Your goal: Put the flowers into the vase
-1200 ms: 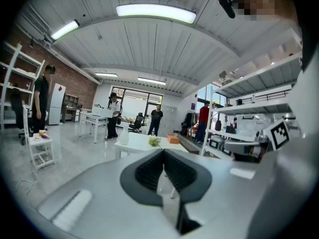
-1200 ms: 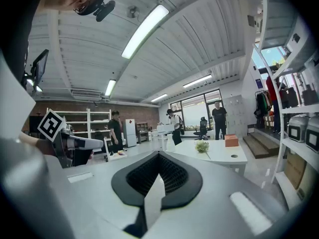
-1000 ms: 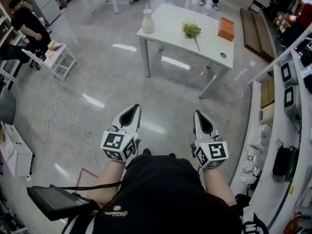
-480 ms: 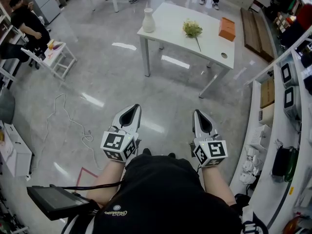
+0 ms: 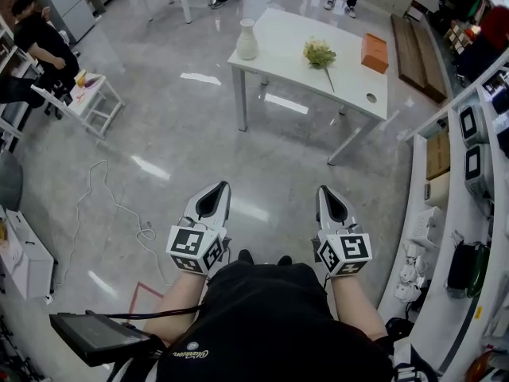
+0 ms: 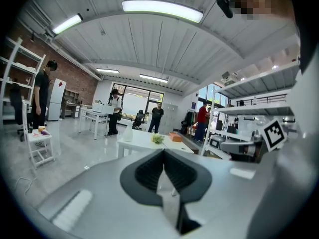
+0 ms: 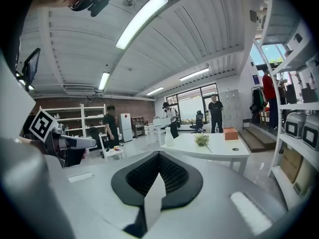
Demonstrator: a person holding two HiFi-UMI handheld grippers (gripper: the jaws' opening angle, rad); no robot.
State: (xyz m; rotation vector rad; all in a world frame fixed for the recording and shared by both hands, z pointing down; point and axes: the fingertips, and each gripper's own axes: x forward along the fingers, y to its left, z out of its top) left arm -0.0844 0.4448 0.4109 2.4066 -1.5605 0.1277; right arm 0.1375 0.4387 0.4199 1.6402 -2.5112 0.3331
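Observation:
A white vase stands at the left end of a white table far ahead across the floor. A bunch of pale green flowers lies on the tabletop to its right, stem pointing toward me. My left gripper and right gripper are held side by side at waist height, far short of the table, both shut and empty. From the left gripper view the vase and flowers show small. The right gripper view shows the vase and flowers too.
An orange box sits on the table's right end. A white shelf unit with appliances runs along the right. At the left are a small white side table, a seated person and a loose cable on the floor. People stand beyond the table.
The table with vase and flowers has shifted slightly right and down in the head view as I step forward. Both grippers stay shut and level in front of me.

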